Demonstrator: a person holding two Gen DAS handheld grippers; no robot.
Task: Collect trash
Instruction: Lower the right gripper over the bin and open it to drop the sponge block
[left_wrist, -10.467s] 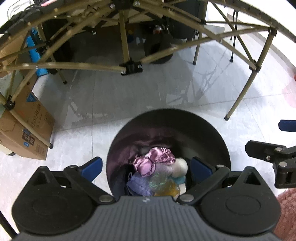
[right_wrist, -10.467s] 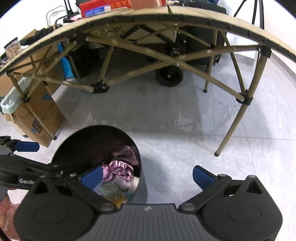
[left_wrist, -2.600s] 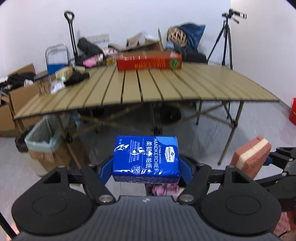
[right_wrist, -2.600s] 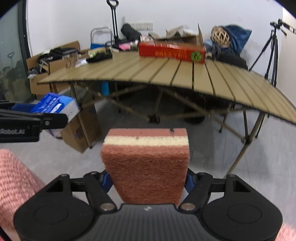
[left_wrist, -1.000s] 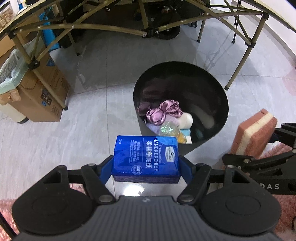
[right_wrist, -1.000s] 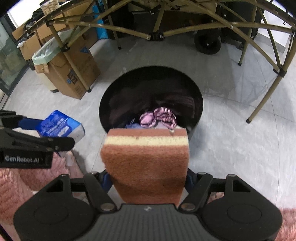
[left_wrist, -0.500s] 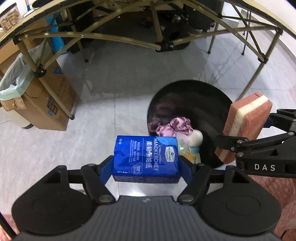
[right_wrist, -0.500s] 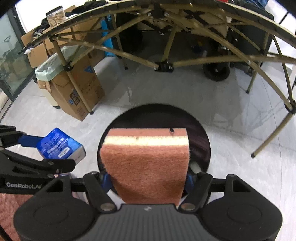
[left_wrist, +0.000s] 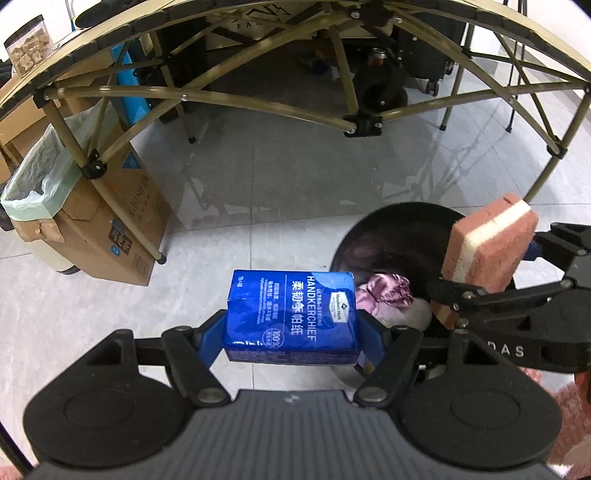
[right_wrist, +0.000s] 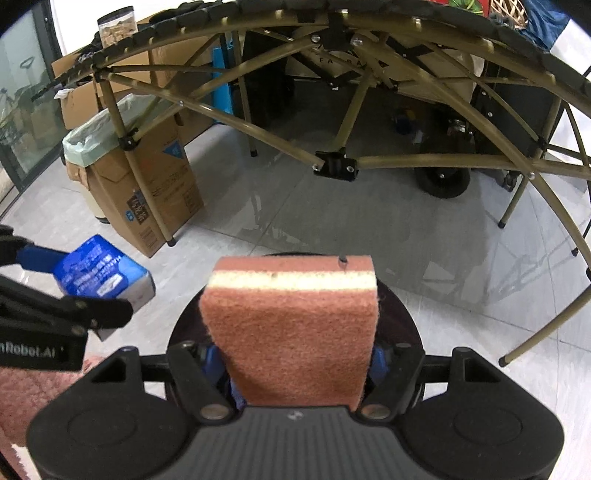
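Grey floor tiles (left_wrist: 280, 184) run under a folding table (right_wrist: 369, 44), beside a cardboard box (left_wrist: 110, 229) with a green liner. On the floor stands a round black trash bin (left_wrist: 391, 225) holding pink fabric (left_wrist: 384, 291). Above the bin, the right gripper (right_wrist: 299, 365) is clamped on a reddish sponge (right_wrist: 295, 325). Left of the bin's rim, the left gripper (left_wrist: 291, 339) is clamped on a blue handkerchief pack (left_wrist: 291, 314), over bare floor.
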